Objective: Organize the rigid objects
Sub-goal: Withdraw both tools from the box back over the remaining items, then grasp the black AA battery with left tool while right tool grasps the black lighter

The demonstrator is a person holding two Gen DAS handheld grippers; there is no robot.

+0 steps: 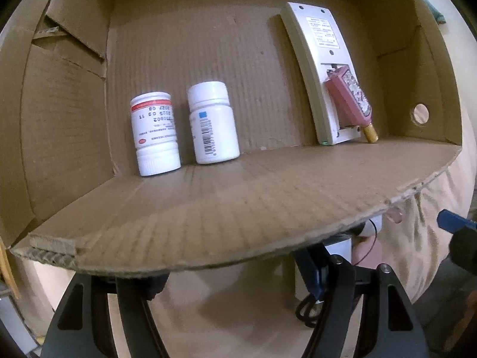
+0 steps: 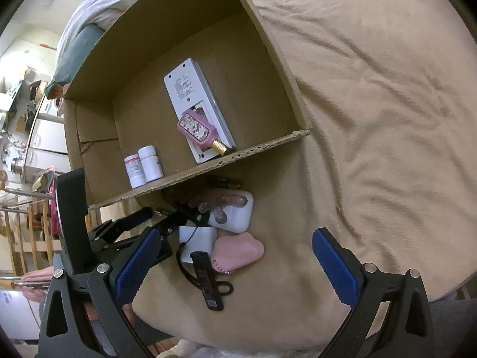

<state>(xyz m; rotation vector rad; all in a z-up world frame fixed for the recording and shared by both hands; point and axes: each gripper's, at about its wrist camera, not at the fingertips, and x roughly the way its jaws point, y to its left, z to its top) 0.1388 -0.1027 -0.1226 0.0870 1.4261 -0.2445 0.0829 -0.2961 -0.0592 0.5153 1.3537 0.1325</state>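
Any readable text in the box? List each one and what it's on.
"2025 09 11", upside down, on the red-banded white bottle.
"250902", partly cut off, on the same bottle.
Barcode digits on the plain white bottle: too blurred.
Label on the white remote: too small.

Blanket-covered bed [image 2: 372, 119] (beige) carries cardboard box [image 2: 89, 137].

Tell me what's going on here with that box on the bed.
A person with a gripper in each hand is sorting small items into a cardboard box on a beige blanket. Two white pill bottles, a white remote and a pink perfume bottle lying on it are already inside. The left gripper is down among the items outside the box, near a white case, a pink case and a black stick. The right gripper hangs open above them, holding nothing.
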